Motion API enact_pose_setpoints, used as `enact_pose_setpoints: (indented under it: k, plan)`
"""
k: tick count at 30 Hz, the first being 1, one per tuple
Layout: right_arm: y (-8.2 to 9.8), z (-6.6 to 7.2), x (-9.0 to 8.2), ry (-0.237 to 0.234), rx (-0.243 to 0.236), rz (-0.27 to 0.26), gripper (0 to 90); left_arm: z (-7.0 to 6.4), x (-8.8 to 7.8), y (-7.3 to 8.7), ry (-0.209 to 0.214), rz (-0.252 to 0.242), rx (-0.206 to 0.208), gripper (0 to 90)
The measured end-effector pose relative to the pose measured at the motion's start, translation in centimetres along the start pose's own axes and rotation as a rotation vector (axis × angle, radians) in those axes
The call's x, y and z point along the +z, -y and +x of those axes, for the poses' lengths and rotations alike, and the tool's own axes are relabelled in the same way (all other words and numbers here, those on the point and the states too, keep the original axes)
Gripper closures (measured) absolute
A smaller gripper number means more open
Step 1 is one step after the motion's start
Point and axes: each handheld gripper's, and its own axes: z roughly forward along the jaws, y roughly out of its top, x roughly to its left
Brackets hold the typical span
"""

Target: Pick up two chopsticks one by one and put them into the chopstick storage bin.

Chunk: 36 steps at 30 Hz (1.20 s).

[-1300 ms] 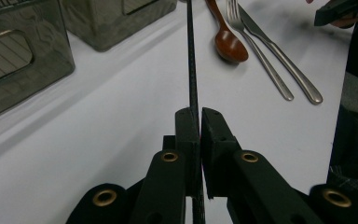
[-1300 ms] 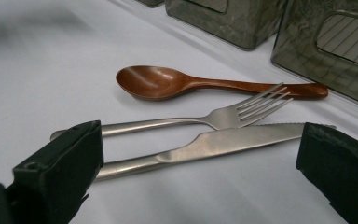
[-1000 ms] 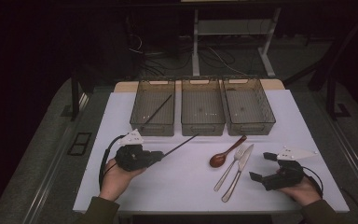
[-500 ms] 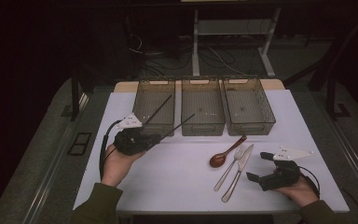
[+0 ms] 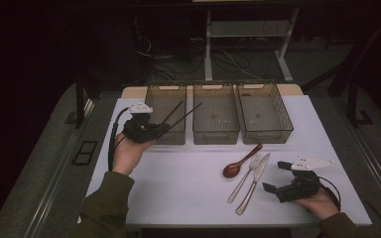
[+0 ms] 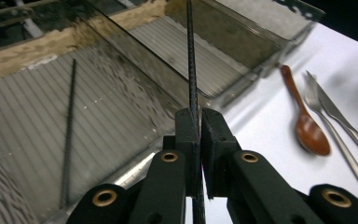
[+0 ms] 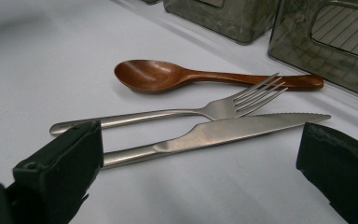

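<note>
Black chopstick [image 6: 190,60]: thin, straight, dark rod with ribbed surface. Clamped between closed jaws of left gripper [image 5: 155,130], off table, projecting up and away over front edge of left bin [image 5: 166,113], tip above divide between left and middle bins. Second black chopstick [image 6: 68,135]: same make, lying loose inside left bin, resting lengthwise on ridged floor; in high view it leans toward bin's far right corner.

A dim lab or test room: a white-topped counter [image 5: 188,198], loose cables [image 5: 178,64] on the floor behind, metal stand legs [image 5: 208,44].
</note>
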Motion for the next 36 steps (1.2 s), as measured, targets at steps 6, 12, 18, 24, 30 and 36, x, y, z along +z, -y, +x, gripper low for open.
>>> enact_pose_setpoints:
  k: [6,12,18,24,30,36]
  plan:
    - [0.0,0.0,0.0,-0.002,-0.002,-0.001,0.1,1.1,0.7,-1.4,-0.048,0.008,-0.013,85.2]
    - [0.0,0.0,0.0,-0.002,-0.002,-0.004,0.1,2.2,1.5,-2.6,-0.087,0.027,-0.019,85.3]
    - [0.0,0.0,-0.1,0.001,0.000,-0.004,0.0,3.9,2.4,-3.4,-0.134,0.042,-0.036,85.3]
    - [0.0,0.0,-0.1,-0.002,-0.001,-0.008,0.1,5.7,3.5,-3.8,-0.181,0.055,-0.079,85.2]
    - [0.0,-0.1,-0.4,-0.001,0.004,-0.015,0.1,7.6,4.9,-3.6,-0.221,0.090,-0.110,85.3]
    - [-0.1,-0.1,-0.4,-0.004,0.002,-0.018,0.0,8.2,6.7,-3.2,-0.238,0.154,-0.114,85.2]
